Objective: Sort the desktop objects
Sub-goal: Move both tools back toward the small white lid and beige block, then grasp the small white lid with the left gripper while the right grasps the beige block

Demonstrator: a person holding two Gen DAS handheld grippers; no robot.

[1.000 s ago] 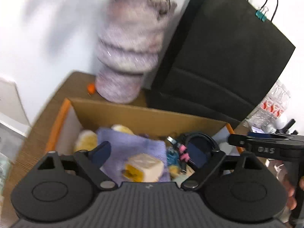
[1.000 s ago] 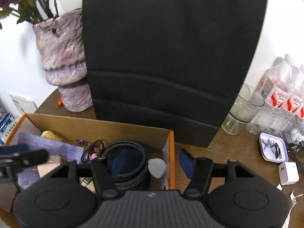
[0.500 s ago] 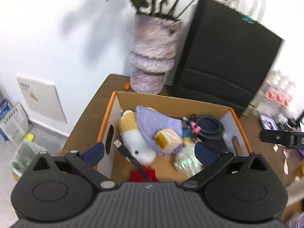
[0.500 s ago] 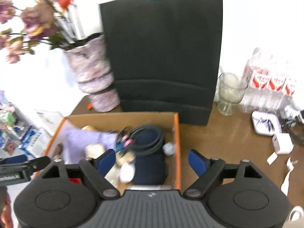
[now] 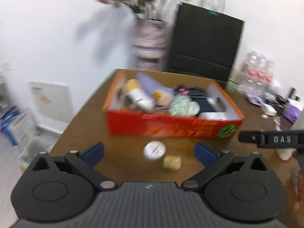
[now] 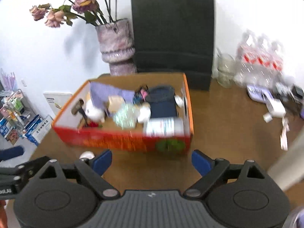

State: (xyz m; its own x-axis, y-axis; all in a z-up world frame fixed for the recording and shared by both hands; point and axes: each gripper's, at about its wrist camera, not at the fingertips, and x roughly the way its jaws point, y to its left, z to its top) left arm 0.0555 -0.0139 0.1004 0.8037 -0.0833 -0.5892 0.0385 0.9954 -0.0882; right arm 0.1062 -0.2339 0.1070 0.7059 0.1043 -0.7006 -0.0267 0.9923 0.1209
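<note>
Both claws released and empty, right claw [image 6: 151,159] opening, orange box [image 6: 133,142] beyond.

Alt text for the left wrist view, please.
The open, empty left gripper points at a red-orange cardboard box full of mixed items on a brown table. A white round lid and tan block lie before the box; the image is blurred.

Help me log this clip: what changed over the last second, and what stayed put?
Both grippers pulled back from over the orange box toward the near table edge, so its front wall now shows. The left gripper opened wider and is empty; the right gripper is opening, with nothing between its jaws. The box's contents, vase and black bag stayed put. A white round lid and tan block now show on the table.
</note>
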